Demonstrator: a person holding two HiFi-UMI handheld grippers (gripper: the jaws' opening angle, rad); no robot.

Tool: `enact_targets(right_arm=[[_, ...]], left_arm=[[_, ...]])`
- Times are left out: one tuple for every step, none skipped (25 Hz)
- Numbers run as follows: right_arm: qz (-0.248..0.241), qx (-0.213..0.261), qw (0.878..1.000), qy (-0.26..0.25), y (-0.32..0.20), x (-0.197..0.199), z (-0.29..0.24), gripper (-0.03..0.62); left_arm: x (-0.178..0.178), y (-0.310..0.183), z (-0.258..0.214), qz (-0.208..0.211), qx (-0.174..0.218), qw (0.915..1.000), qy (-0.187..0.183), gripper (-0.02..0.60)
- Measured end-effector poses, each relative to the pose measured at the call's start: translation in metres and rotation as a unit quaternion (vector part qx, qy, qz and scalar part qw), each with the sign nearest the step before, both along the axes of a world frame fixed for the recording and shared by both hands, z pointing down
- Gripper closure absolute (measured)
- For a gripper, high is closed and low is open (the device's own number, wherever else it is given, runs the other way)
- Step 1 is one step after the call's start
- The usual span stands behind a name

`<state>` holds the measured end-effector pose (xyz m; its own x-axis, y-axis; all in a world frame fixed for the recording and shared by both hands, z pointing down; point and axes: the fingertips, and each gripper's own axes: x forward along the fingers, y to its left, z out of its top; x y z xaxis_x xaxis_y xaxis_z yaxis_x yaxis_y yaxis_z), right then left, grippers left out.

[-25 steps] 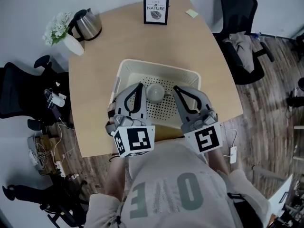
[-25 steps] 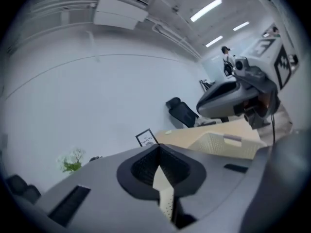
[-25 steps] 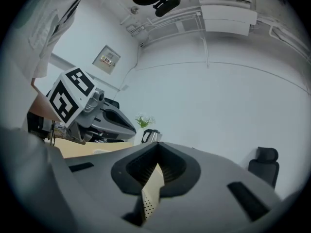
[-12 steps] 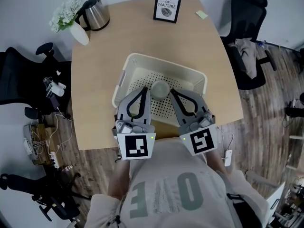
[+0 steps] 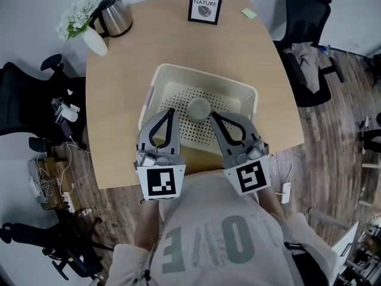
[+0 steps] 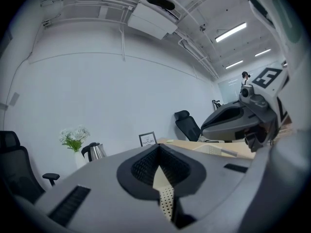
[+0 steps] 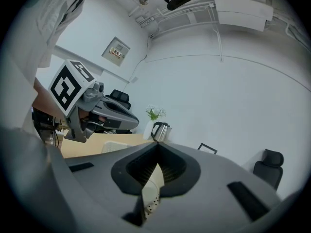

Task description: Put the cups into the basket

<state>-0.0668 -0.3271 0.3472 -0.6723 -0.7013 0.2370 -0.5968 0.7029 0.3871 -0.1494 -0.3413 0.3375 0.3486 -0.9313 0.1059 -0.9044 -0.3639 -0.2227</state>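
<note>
- Left gripper [image 5: 169,111]: grey two-jaw tool with a marker cube at its rear. It hangs over the near left part of the basket. In the left gripper view [image 6: 158,146] its jaws meet at the tips with nothing held. Only perforated basket floor shows through the slit behind them.
- Right gripper [image 5: 213,114]: same make. It hangs over the near right part of the basket. In the right gripper view [image 7: 157,145] its jaws are likewise closed tip to tip and carry nothing.
- Pale grey round cup [image 5: 199,108]: sits inside the basket on the perforated floor, near the middle. It lies between the two gripper tips and touches neither. Whether its mouth faces up or down cannot be told.
- Cream plastic basket with perforated floor [image 5: 156,80]: rectangular, set on the table towards the near edge.
- Light wooden table with rounded edges [image 5: 113,124]: bears all the items below.
- Steel kettle with black handle [image 5: 115,15]: at the far left corner.
- White vase of pale flowers [image 5: 82,28]: just beside the kettle.
- Black-framed print [image 5: 205,5]: upright at the far edge.
- Small green sticky note [image 5: 249,13]: near the frame, to its right.
</note>
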Motion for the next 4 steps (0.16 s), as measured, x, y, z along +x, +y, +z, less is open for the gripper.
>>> enact_targets(right_arm=[[0.001,-0.001,1.000,0.001,0.0002,0.0012,0.0006,0.595],[0.003,-0.001,1.000,0.002,0.0004,0.0025,0.0013,0.595],[0.004,-0.002,1.000,0.003,0.0006,0.0038,0.0021,0.595],[0.006,-0.003,1.000,0.003,0.0008,0.0051,0.0028,0.596]], left_arm=[[-0.0021,-0.0005,-0.0003,-0.003,-0.001,1.0000,0.006,0.574],[-0.0041,-0.0009,-0.0004,-0.005,-0.003,0.9999,0.012,0.574],[-0.0063,-0.0013,-0.0003,-0.008,-0.005,0.9998,0.017,0.574],[-0.0084,-0.0017,-0.0002,-0.010,-0.007,0.9997,0.021,0.574]])
